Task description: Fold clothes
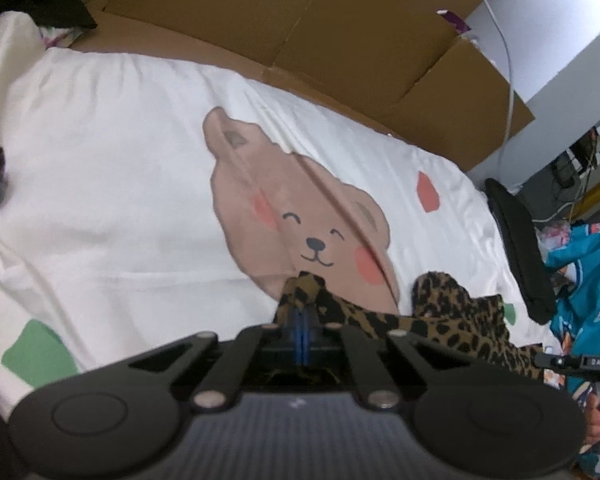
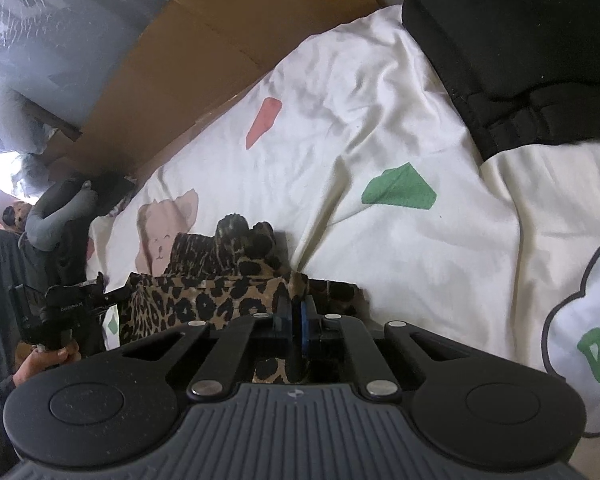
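Where it bunches on the white sheet (image 1: 100, 160), leopard-print garment (image 1: 452, 320), crumpled, both jaws clenched on its fabric.

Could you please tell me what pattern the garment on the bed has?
Leopard print, black spots on tan: the crumpled leopard-print garment, clearest in the right wrist view.

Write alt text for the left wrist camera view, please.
The left gripper is shut on a bunched edge of a leopard-print garment that lies on a white bedsheet printed with a smiling brown bear. Flattened cardboard lies behind.
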`<state>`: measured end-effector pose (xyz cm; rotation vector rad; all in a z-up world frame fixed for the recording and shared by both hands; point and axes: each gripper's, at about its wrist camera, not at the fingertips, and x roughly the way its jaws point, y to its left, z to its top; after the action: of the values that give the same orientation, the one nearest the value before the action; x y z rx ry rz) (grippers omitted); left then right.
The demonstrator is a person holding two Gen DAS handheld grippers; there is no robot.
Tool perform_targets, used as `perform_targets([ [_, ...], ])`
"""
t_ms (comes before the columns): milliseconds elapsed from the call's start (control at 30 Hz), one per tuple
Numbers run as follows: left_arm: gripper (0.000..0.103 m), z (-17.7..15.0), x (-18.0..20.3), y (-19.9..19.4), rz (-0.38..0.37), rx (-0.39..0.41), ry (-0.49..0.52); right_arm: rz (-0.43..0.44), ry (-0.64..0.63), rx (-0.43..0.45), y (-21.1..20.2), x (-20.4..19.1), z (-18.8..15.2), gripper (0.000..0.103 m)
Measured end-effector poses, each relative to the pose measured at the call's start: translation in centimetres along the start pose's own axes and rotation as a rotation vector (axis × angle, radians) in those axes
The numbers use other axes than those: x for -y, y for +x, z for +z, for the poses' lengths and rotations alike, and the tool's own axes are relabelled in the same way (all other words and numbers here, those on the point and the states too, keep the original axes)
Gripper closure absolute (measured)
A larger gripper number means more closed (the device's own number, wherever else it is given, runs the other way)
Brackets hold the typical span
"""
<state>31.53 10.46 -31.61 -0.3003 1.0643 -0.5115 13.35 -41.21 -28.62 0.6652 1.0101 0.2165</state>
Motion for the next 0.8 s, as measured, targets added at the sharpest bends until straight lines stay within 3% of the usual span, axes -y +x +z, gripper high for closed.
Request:
perform_targets([
  [433, 0.101, -0.4, -0.1, 2.0, 0.044, -0.029, 0.020, -0.086, 0.023, -0.029, 2.5, 1.4, -0.5, 0.102],
  [533, 0.096, 0.1, 0.4, 1.6, 0.066, -0.040, 0.033, -0.096, 0.013, -0.028, 2.5, 1.2, -0.5, 0.100],
  [600, 0.090, 0.1, 0.7, 1.2, 0.080, -0.036, 0.041, -0.102, 0.010, -0.017, 2.0, 1.0, -0.5, 0.098],
  [667, 0.079, 0.0, 0.9, 1.1, 0.100, -0.041, 0.059, -0.117, -0.003, -0.005, 1.6, 0.9, -0.6, 0.081],
  [733, 0.079, -0.1, 1.1, 1.2, 0.102, -0.051, 0.079, -0.126, -0.012, -0.004, 1.4, 0.9, -0.6, 0.069],
  [800, 0.076, -0.2, 1.3, 1.3, 0.104, -0.053, 0.090, -0.127, -0.016, -0.007, 1.5, 1.0, -0.6, 0.069],
])
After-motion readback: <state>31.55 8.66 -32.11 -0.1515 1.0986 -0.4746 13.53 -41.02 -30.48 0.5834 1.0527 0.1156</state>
